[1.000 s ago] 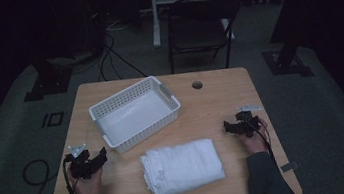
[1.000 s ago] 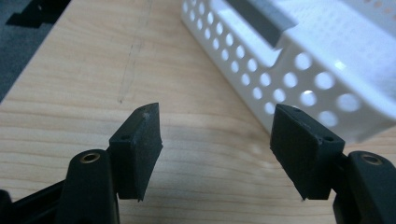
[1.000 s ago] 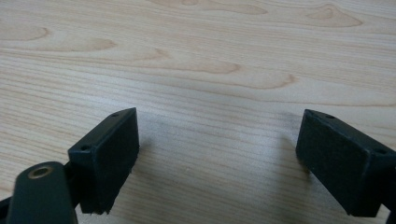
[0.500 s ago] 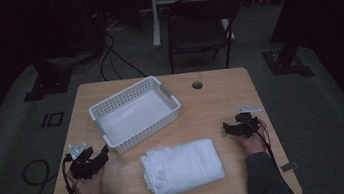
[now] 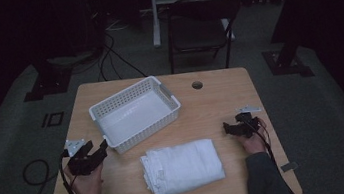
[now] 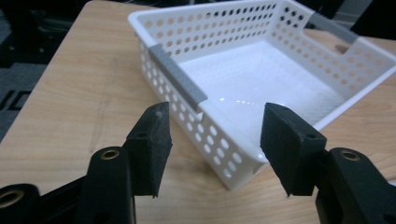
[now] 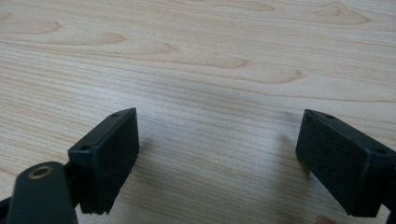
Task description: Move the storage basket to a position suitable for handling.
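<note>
Currently the left gripper (image 5: 100, 149) sits at the lower left of the high view, held in a hand at the near edge of the wooden table (image 5: 220, 95), with its tips just beside the near corner of the white perforated basket (image 5: 134, 113). Its jaws have just been closing, yet a clear gap remains between the pads and nothing lies in it. In the left gripper view (image 6: 215, 135) the basket (image 6: 261, 60) fills the upper middle and right of the frame, its grey handle strip (image 6: 180, 77) running down the near wall toward the gap; the basket corner shows beyond the pads, not touching them. The basket holds nothing that can be seen.

At the lower right of the high view the right gripper (image 5: 227, 129) rests low over the table, pointing toward the centre of the frame. In the right gripper view (image 7: 217, 154) its jaws stand wide apart over bare wood grain, gripping nothing.

Between the two hands, at the lower middle of the high view, lies a folded white towel (image 5: 182, 167), just below the basket and apart from both grippers.
</note>
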The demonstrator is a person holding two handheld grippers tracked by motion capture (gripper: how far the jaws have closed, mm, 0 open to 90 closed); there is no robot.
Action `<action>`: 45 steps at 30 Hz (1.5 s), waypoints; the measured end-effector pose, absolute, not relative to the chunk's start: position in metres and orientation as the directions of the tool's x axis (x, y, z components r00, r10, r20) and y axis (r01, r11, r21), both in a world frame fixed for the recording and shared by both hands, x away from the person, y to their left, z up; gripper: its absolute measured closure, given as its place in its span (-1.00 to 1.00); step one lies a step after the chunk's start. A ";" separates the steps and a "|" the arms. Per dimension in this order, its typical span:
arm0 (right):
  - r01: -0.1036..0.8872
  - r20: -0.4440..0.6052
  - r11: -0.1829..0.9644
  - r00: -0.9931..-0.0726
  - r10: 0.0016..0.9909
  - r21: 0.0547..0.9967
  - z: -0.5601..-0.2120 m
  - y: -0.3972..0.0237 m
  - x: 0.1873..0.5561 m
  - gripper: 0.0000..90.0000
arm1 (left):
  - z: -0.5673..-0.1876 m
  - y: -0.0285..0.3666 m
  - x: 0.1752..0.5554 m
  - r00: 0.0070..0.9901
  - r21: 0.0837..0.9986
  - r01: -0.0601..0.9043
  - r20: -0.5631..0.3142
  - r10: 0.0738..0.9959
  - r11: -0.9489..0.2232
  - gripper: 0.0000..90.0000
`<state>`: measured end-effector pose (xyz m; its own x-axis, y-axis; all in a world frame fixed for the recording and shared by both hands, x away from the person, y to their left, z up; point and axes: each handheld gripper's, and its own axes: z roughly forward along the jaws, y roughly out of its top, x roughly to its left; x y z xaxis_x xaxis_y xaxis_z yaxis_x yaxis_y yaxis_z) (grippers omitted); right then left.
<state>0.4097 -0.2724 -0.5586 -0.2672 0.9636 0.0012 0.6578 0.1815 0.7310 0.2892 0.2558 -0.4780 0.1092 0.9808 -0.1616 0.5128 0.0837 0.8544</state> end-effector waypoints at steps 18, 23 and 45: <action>0.660 0.000 0.177 -0.260 0.966 0.730 -0.559 -0.272 0.408 -0.72 | -0.481 0.242 0.318 0.094 0.828 0.555 -0.152 0.984 0.075 -0.16; 0.660 0.001 0.176 -0.259 0.966 0.730 -0.559 -0.272 0.408 -0.72 | -0.490 0.243 0.329 0.079 0.816 0.574 -0.136 0.988 0.066 -0.16; 0.660 0.002 0.165 -0.245 0.969 0.733 -0.559 -0.273 0.408 -0.69 | -0.504 0.245 0.347 0.075 0.790 0.609 -0.148 0.986 0.072 0.09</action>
